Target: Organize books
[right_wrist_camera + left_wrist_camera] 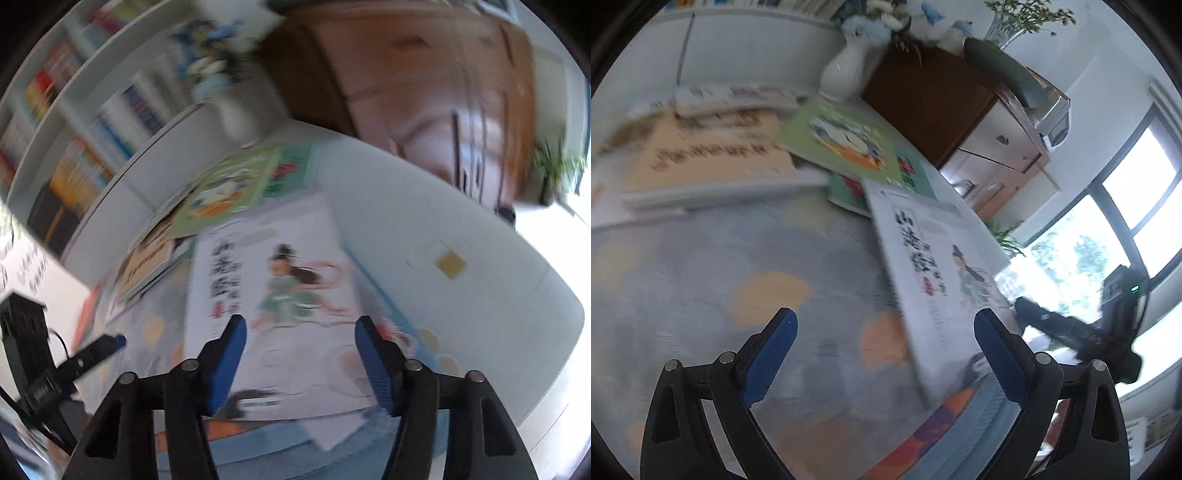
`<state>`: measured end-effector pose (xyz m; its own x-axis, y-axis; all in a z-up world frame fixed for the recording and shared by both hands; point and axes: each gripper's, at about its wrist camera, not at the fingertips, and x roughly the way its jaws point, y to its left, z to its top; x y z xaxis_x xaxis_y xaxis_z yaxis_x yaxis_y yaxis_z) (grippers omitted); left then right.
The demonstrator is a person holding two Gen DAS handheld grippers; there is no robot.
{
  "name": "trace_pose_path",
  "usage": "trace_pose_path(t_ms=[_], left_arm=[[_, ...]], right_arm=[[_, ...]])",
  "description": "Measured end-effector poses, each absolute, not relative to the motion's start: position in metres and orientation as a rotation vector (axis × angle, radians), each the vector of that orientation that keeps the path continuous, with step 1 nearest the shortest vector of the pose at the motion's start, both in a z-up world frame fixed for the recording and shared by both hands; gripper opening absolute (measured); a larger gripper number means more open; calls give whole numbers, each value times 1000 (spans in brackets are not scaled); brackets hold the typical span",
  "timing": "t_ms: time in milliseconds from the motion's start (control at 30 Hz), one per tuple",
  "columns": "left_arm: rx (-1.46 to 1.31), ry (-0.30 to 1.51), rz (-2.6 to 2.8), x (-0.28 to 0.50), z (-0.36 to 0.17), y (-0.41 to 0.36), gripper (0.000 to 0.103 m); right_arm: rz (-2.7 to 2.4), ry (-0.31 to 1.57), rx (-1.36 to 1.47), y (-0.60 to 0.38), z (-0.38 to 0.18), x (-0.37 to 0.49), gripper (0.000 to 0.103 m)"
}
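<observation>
White book [934, 266], figure in green on its cover: flat on a large blue book [820, 280] with orange spots, toward the bench's [424, 229] right edge. Green book [846, 142]: beyond it, overlapping another green cover. Tan book [701, 155]: on a stack toward the left. White vase [844, 70]: back edge, beside a brown cabinet [923, 96]. Left claw [884, 352]: jaws wide apart, empty, above the blue book. Right claw [299, 363]: jaws apart, empty, above the white book.
</observation>
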<state>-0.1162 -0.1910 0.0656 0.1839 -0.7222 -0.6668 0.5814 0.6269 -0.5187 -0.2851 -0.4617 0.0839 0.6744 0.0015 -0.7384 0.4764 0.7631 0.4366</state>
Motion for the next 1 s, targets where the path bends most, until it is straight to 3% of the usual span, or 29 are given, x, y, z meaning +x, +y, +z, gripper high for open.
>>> trace_pose_path(t_ms=[333, 633, 1000], left_arm=[[-147, 1095, -956, -115, 43, -225, 96], [-171, 1112, -1013, -116, 45, -222, 96], [-217, 1044, -973, -141, 58, -131, 96]], right_arm=[[-275, 785, 680, -469, 69, -278, 61], [-177, 820, 523, -412, 85, -268, 61], [-59, 842, 418, -354, 87, -252, 68]])
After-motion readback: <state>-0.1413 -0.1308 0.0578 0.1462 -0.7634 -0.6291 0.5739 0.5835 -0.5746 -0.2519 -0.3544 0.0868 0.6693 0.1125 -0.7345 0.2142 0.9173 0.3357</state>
